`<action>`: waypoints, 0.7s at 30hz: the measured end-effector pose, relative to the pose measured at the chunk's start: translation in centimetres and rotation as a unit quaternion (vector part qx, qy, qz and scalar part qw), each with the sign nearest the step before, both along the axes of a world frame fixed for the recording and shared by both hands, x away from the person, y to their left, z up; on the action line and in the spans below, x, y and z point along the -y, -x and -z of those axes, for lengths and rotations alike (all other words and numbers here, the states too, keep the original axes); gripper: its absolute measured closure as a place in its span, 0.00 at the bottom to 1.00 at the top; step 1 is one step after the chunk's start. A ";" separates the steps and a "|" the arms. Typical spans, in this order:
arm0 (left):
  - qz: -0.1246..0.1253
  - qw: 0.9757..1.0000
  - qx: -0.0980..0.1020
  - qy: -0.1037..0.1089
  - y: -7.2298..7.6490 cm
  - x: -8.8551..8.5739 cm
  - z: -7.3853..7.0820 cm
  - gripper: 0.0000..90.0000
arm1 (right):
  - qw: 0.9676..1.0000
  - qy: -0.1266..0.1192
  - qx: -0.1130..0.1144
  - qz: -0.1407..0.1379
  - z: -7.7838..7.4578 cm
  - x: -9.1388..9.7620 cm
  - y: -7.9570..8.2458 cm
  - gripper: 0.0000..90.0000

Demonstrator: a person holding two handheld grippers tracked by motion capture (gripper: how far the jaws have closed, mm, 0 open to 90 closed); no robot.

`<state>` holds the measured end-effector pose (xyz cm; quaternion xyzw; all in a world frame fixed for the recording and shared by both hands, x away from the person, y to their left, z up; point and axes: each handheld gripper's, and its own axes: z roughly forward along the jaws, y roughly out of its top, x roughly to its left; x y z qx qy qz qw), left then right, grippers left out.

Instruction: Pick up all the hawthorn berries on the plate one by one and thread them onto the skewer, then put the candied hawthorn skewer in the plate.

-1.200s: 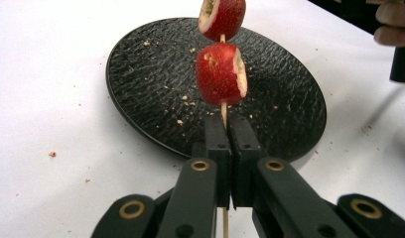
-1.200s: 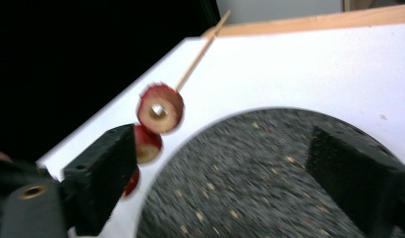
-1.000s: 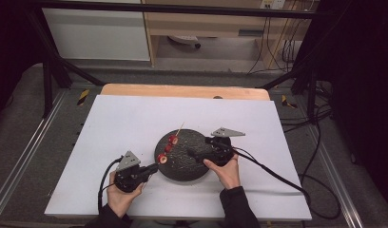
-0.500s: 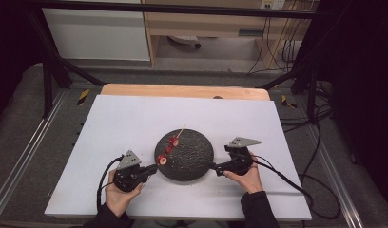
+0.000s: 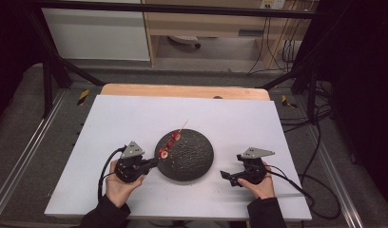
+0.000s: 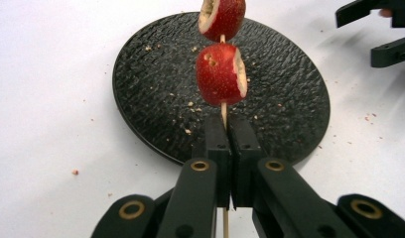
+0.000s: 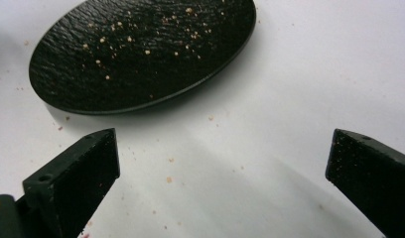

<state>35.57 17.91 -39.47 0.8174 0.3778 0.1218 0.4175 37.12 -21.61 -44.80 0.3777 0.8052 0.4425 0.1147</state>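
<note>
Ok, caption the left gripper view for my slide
Left gripper shut on a skewer of red fruit pieces above a black plate.

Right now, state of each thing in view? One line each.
left gripper: shut on skewer.
right gripper: open, holding nothing, over the white board beside the plate.
skewer: held over the plate, carrying red fruit pieces.
plate: flat on the board, crumbs on it.

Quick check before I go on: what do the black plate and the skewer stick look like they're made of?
Black plate: looks like slate or stoneware with a matte, pebbled finish; the rough grain catches crumbs. It could also be textured melamine. Skewer stick: thin and pale tan, likely bamboo or wood, unfinished. The left gripper clamps it.
</note>
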 end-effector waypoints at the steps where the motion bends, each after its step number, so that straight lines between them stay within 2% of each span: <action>1: -0.001 1.000 -0.003 -0.003 -0.2 0.1 0.0 0.98 | 1.000 0.001 0.000 0.001 0.0 0.1 0.1 0.01; 8: -0.002 0.999 -0.024 -0.034 -1.4 0.9 0.3 0.98 | 1.000 0.001 -0.001 0.009 0.2 1.1 0.6 0.01; 12: -0.002 0.998 -0.033 -0.044 -1.9 1.4 0.7 0.98 | 1.000 0.004 -0.001 0.010 0.3 1.4 0.7 0.01; 21: 0.006 0.995 -0.063 -0.080 -2.7 2.7 1.4 0.98 | 1.000 0.005 -0.003 0.013 0.4 1.8 0.8 0.01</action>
